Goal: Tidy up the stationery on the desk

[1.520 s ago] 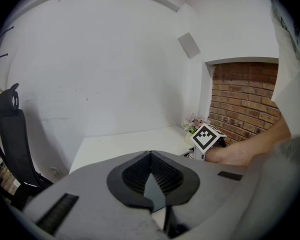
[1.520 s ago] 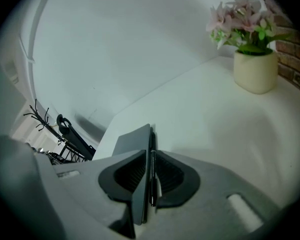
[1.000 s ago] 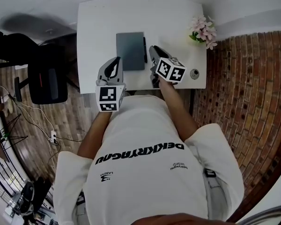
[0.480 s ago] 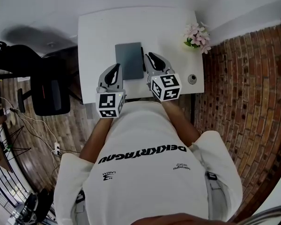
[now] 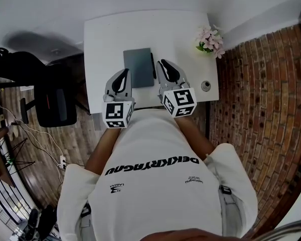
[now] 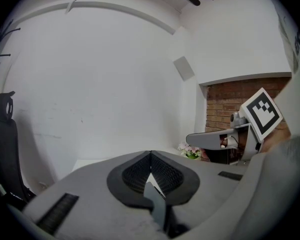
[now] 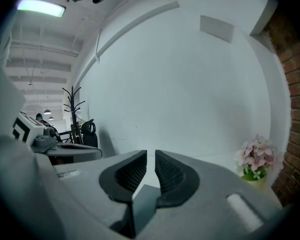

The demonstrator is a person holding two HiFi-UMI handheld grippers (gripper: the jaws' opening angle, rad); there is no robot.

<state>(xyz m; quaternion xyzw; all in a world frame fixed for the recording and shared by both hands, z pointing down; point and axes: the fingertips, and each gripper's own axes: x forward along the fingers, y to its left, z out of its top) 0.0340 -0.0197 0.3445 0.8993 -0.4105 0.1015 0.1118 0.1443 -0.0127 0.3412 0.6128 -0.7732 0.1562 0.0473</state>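
Left hand-held gripper (image 6: 150,156) is clenched empty; right hand-held gripper (image 7: 150,156), jaws just closing, gapes narrowly, empty.

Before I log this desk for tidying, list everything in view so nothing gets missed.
desk: one, white, against the wall
notebook: one, grey, mid-desk
pen: one, black, beside the notebook's right edge
flowers: one bunch, pink, desk's far right corner
round object: one, grey, desk's near right edge
chair: one, black, left of the desk
left tool: one, grey, jaws together, empty
right tool: one, grey, jaws slightly apart, have just been closing, nothing between them
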